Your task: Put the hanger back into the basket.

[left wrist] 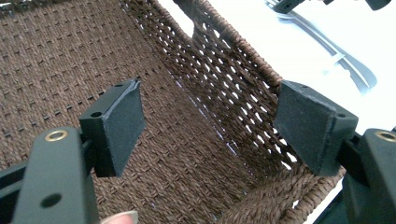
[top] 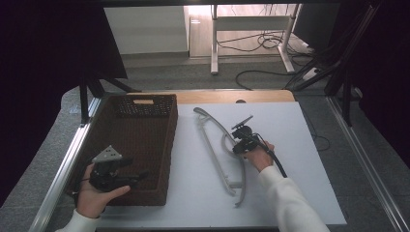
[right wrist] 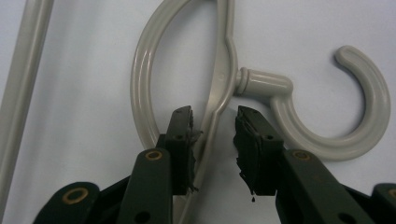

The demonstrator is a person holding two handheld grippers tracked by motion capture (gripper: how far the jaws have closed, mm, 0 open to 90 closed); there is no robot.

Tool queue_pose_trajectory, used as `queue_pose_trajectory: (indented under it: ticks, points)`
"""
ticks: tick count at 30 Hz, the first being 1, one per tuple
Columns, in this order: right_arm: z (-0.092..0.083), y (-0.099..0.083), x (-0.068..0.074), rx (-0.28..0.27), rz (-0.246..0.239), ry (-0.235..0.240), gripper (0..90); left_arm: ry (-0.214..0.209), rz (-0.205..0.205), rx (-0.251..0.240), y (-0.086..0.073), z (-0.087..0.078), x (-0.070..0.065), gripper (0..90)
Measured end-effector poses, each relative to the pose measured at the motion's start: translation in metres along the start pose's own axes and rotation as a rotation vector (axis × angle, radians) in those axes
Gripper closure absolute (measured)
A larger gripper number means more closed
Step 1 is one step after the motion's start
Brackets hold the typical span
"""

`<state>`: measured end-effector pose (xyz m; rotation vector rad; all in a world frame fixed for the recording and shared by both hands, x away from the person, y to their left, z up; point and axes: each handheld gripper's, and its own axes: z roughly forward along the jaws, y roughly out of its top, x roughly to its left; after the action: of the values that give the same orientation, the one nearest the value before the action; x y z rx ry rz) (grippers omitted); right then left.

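The left gripper (top: 138,175), nearest the camera, hangs inside the brown woven basket (top: 162,145) on the white table (top: 300,159), its jaws wide apart and empty. Right of the basket lies a grey plastic hanger (top: 218,150). The right gripper (right wrist: 214,135), jaws slightly apart, straddles the hanger's shoulder bar beside its hook (right wrist: 359,112).
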<state>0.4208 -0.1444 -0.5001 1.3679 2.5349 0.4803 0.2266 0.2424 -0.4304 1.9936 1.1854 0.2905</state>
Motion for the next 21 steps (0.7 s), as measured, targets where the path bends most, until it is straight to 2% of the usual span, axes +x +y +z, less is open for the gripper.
queue_pose_trajectory:
  ticks: [3, 7, 8, 11, 14, 21]
  points:
    - [0.0, 0.004, 0.004, 0.029, -0.01, -0.018, 73.2, -0.002, 0.003, 0.002, 0.0, 0.001, -0.001, 23.9]
    - [0.001, 0.008, 0.004, 0.051, 0.021, -0.023, 78.2, -0.004, 0.005, -0.001, 0.0, 0.0, -0.002, 23.9]
    - [0.001, 0.008, 0.003, 0.051, 0.034, -0.019, 81.8, -0.003, 0.006, -0.001, 0.0, 0.0, -0.002, 23.9]
    - [0.001, 0.009, 0.002, 0.051, 0.022, -0.017, 82.5, -0.005, 0.004, -0.004, 0.0, 0.0, -0.001, 23.9]
    - [0.0, 0.009, 0.0, 0.051, 0.042, 0.003, 82.7, -0.003, 0.001, -0.004, 0.0, 0.0, -0.001, 23.9]
    - [-0.011, 0.004, -0.009, 0.007, 0.014, -0.017, 82.8, 0.003, -0.004, -0.008, -0.001, -0.001, 0.001, 24.0]
